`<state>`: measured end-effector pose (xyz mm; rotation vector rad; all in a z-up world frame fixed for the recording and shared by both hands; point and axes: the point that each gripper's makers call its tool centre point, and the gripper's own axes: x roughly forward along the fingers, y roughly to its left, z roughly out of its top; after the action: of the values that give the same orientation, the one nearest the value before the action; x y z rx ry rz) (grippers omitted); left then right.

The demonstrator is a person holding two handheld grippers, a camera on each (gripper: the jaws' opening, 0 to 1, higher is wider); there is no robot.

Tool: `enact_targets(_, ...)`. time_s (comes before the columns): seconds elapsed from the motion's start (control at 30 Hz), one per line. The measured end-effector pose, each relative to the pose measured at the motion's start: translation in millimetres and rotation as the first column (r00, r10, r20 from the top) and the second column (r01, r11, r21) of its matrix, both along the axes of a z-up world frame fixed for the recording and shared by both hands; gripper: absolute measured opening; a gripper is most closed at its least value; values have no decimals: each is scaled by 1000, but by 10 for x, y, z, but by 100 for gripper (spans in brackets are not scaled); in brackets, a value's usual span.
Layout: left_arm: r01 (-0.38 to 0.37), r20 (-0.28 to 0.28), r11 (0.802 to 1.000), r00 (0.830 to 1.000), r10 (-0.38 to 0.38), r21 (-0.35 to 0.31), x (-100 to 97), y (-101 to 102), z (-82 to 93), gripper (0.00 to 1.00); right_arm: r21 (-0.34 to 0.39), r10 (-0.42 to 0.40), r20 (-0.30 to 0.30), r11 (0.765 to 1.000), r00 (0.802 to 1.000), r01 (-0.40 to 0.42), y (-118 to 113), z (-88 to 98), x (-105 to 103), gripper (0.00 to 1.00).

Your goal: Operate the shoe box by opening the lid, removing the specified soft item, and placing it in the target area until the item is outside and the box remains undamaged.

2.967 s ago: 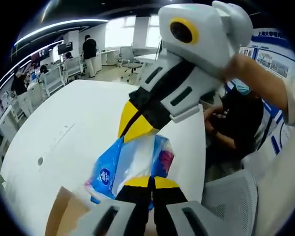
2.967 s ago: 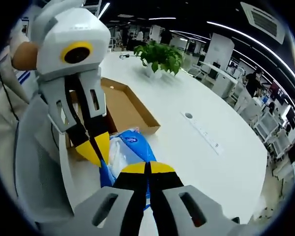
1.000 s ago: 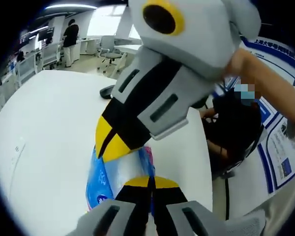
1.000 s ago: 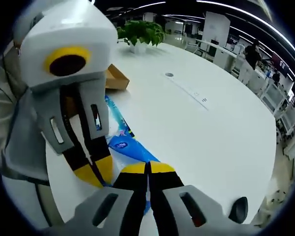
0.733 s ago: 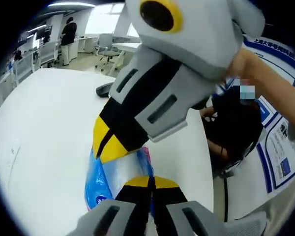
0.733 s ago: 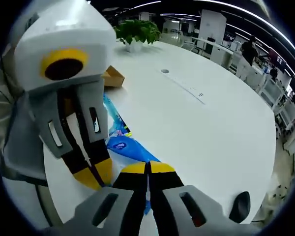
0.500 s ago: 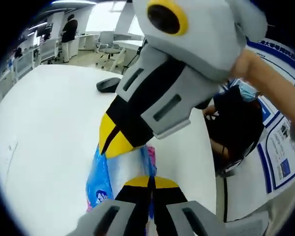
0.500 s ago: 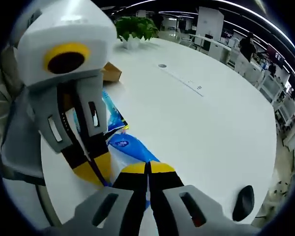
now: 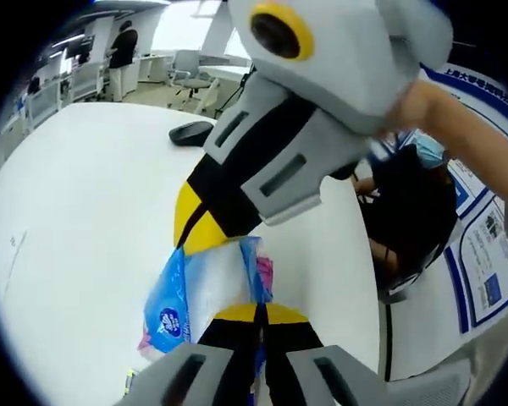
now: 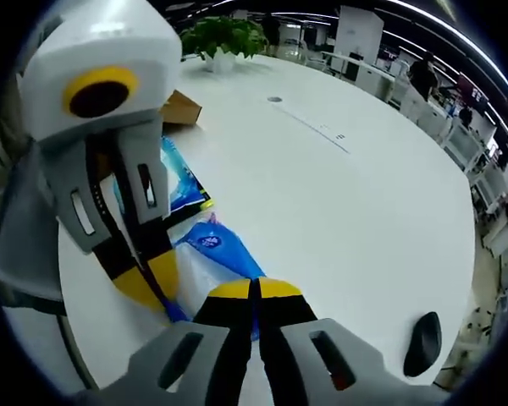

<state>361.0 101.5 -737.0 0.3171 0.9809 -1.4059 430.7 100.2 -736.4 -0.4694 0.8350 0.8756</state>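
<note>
A: Where is the tissue pack (image 9: 205, 286)?

B: Above the white counter (image 9: 85, 203), outside the cardboard box (image 10: 179, 107). Left tongs (image 9: 256, 315) and right tongs (image 10: 256, 290) are both clamping it, probably sharing the soft load.

Shoe box (image 10: 179, 107) mostly hidden behind the left tool (image 10: 148, 283).

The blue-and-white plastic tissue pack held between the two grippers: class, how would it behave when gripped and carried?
The blue-and-white plastic tissue pack probably flops: its wrapper crumples between the left gripper and right gripper. It seems light, hanging from pinched edges. The glossy film may be slippery.
</note>
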Motion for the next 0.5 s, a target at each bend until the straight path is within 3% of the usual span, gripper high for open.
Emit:
enact_targets(0.3, 9, 24, 1000, 1000, -9, 16, -33, -26, -1, 1, -18, 3, 7, 1000, 1000, -2, -8, -4, -14, 0)
enact_targets(0.43, 7, 20, 1000, 1000, -8, 14, -84, -5, 9, 7, -30, -7, 19, 1000, 1000, 7, -33, 11, -18, 8)
enact_targets(0.5, 19, 60, 1000, 998, -20, 7, -69, 7, 32, 10, -36, -11, 26, 999, 1000, 12, -46, 26, -18, 12)
